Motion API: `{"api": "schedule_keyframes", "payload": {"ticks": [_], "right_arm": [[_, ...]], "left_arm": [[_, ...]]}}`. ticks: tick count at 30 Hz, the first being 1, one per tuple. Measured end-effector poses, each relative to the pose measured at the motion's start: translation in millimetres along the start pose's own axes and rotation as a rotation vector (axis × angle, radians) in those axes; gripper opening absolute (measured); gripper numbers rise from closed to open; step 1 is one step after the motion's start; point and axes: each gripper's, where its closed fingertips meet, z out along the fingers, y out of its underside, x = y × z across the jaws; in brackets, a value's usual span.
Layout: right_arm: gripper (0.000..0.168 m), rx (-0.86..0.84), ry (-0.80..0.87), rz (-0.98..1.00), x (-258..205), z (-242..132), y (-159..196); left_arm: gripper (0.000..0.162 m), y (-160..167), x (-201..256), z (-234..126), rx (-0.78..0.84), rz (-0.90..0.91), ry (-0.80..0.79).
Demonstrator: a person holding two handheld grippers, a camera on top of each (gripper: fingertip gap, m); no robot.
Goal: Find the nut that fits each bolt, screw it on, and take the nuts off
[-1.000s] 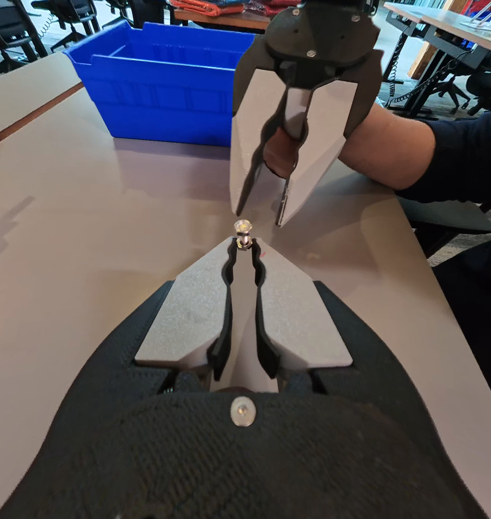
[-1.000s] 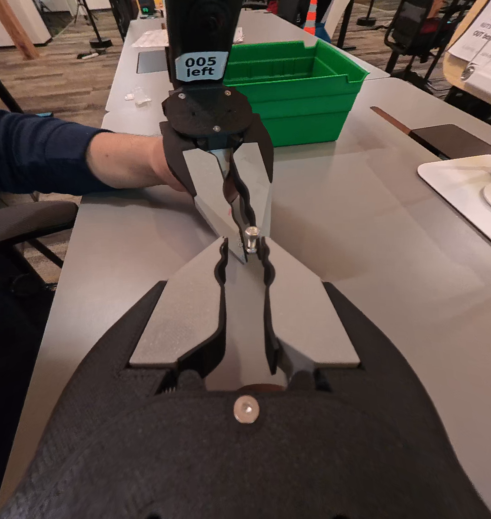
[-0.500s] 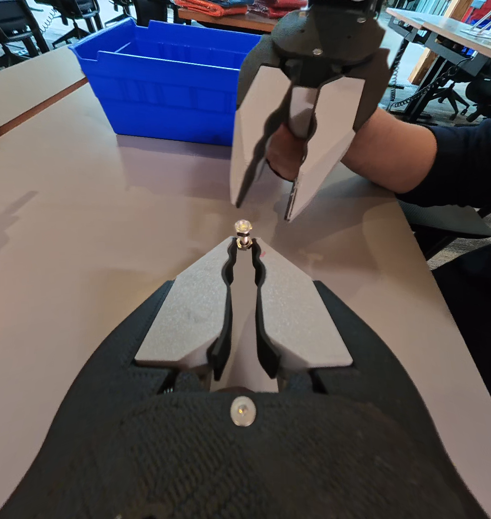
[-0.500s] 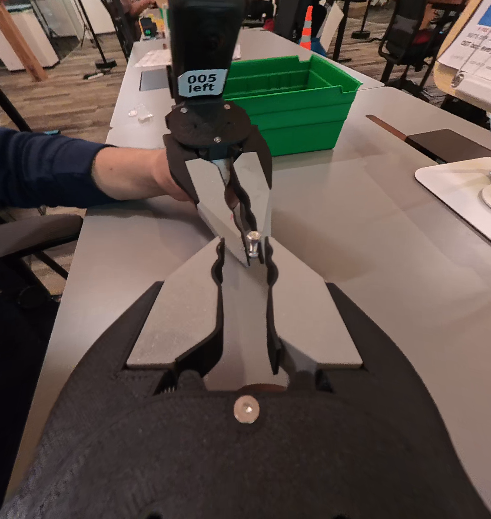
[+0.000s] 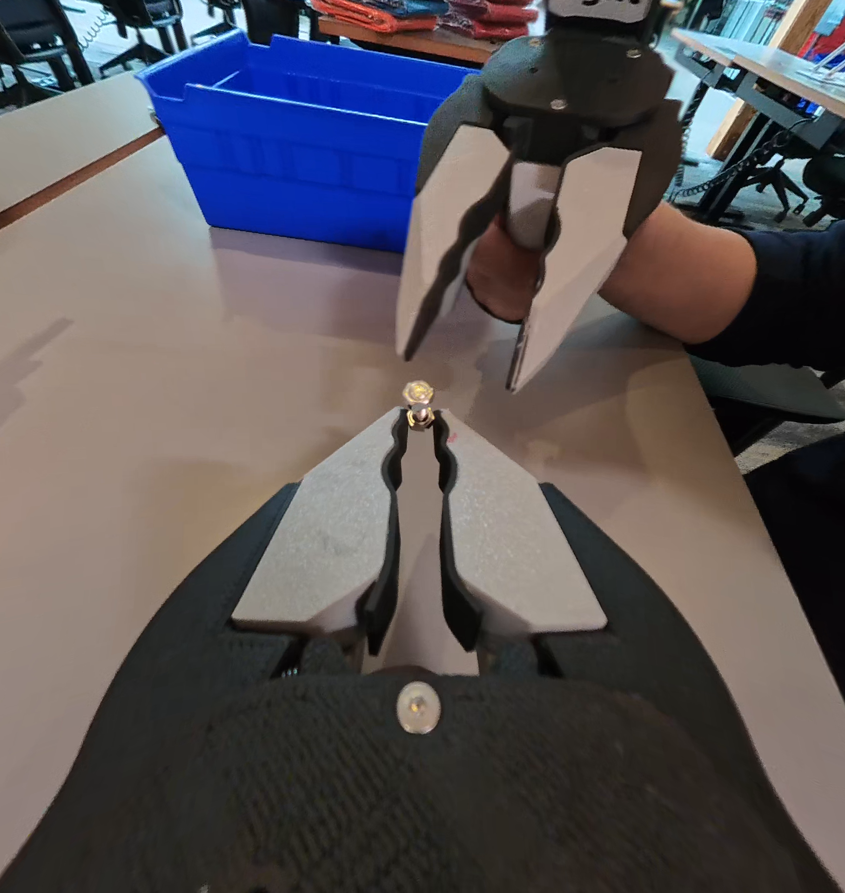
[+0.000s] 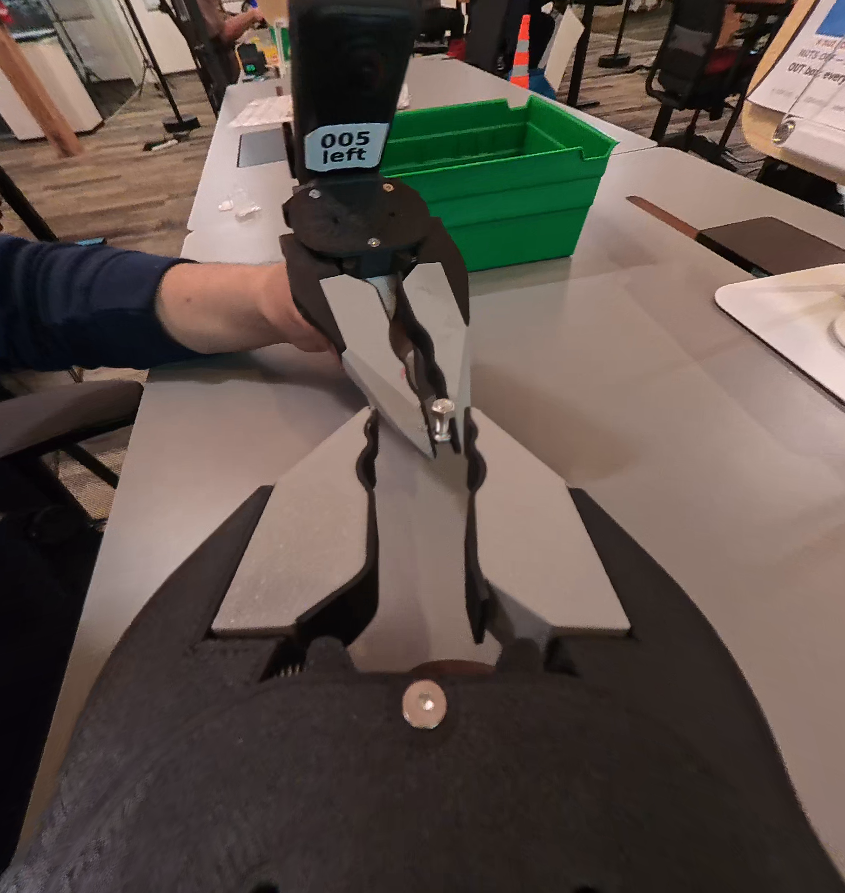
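My left gripper (image 5: pixel 418 419) is shut on a small silver bolt (image 5: pixel 417 392), which carries a nut (image 5: pixel 417 423). The nut sits between the fingertips and the bolt head sticks out past them, above the grey table (image 5: pixel 169 367). My right gripper (image 5: pixel 459 372) faces it, open and empty, with its tips just beyond and above the bolt head, apart from it. In the right wrist view the right gripper (image 6: pixel 419 419) is open, with the bolt (image 6: pixel 442 419) between its tips near the right finger. The left gripper (image 6: pixel 441 447) holds the bolt from the far side.
A blue bin (image 5: pixel 304 145) stands at the back of the left wrist view. A green bin (image 6: pixel 498 193) stands behind the left gripper in the right wrist view. A white tray (image 6: pixel 788 328) and a dark pad (image 6: pixel 768 246) lie to its right. A person's forearm (image 6: pixel 217 309) lies along the table edge. Left and right tips are no more than a few centimetres apart.
My right gripper has opened wider and lifted slightly away from the bolt. The left gripper has kept its hold on the bolt and barely moved.
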Motion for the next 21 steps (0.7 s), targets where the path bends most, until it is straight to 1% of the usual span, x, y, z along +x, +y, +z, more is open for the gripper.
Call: {"api": "schedule_keyframes", "payload": {"ticks": [2, 3, 4, 7, 8, 9, 10, 13, 14, 17, 19, 20, 21], "right_arm": [[0.037, -0.018, 0.002, -0.001, -1, 6, 3], [0.037, -0.035, 0.002, -0.013, -2, 8, 6], [0.033, -0.053, -0.009, -0.028, -5, 10, 9], [0.03, -0.074, 0.013, -0.07, -5, 6, 11], [0.013, -0.063, -0.018, -0.067, -9, 3, 9], [0.009, -0.039, -0.05, -0.049, -12, 1, 6], [0.011, -0.026, -0.049, -0.029, -10, -1, 4], [0.027, -0.022, 0.009, -0.005, 1, 0, 4], [0.028, -0.02, 0.017, 0.004, 3, 2, 4], [0.03, -0.038, 0.023, 0.016, 4, 7, 8], [0.026, -0.047, -0.006, 0.006, -2, 8, 9], [0.027, -0.05, -0.011, -0.003, -3, 7, 9], [0.019, -0.053, -0.022, -0.02, -5, 5, 9]], "left_arm": [[0.008, -1, 6, 3, -0.003, 0.013, 0.015], [0.008, -1, 8, 4, -0.006, 0.021, 0.019], [0.008, -1, 9, 5, -0.007, 0.026, 0.017], [0.008, 0, 1, 2, -0.007, 0.001, -0.004], [0.008, 1, -5, 0, -0.002, -0.02, -0.023], [0.008, 2, -9, -3, 0.003, -0.037, -0.029], [0.008, 2, -12, -5, 0.009, -0.049, -0.025], [0.008, 0, -10, -5, 0.018, -0.043, -0.017], [0.008, -1, -6, -4, 0.02, -0.036, -0.006], [0.008, -3, 5, 1, 0.008, 0.001, 0.015], [0.008, -2, 4, 2, 0.001, 0.008, 0.005], [0.008, -2, 3, 1, 0.004, 0.0, 0.006], [0.008, -2, -2, -1, 0.009, -0.015, -0.009]]}}
